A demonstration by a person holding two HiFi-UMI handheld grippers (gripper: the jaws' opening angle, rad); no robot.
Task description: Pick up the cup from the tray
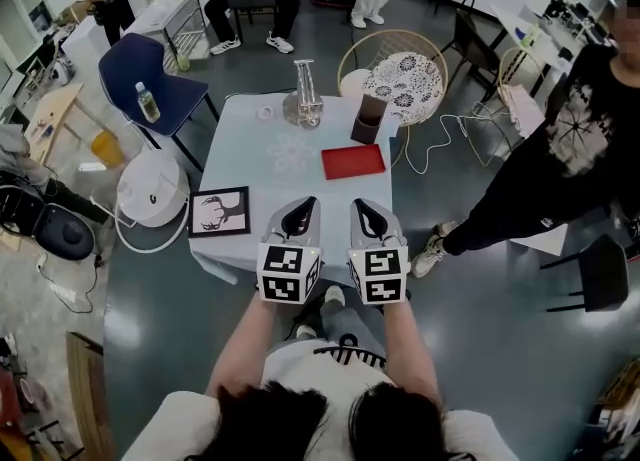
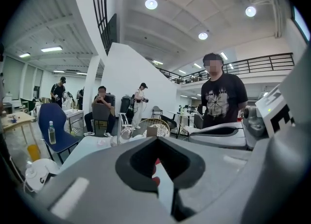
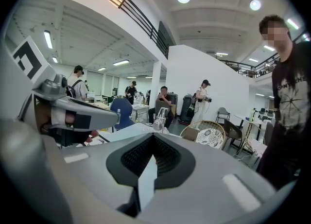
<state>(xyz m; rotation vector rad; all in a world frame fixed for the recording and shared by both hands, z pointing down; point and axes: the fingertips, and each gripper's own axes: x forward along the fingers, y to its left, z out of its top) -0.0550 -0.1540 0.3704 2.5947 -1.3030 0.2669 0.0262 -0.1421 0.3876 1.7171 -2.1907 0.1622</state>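
A flat red tray (image 1: 352, 161) lies on the pale blue table (image 1: 270, 164), right of its middle. A dark brown cup (image 1: 368, 119) stands just behind the tray's far edge, apart from both grippers; in the left gripper view the cup (image 2: 152, 131) shows small beyond the jaws. My left gripper (image 1: 303, 203) and right gripper (image 1: 364, 206) hover side by side over the table's near edge, both shut and empty, a little short of the tray. Seen from its own camera, the left gripper (image 2: 157, 140) shows a strip of red through its jaw opening. The right gripper (image 3: 153, 136) points toward the table's far side.
A glass stand (image 1: 304, 97) rises at the table's far middle. A framed antler picture (image 1: 219, 211) lies at the near left corner. A person in black (image 1: 560, 159) stands right of the table. A blue chair (image 1: 150, 79), a wicker chair (image 1: 405, 74) and a white appliance (image 1: 152, 189) surround it.
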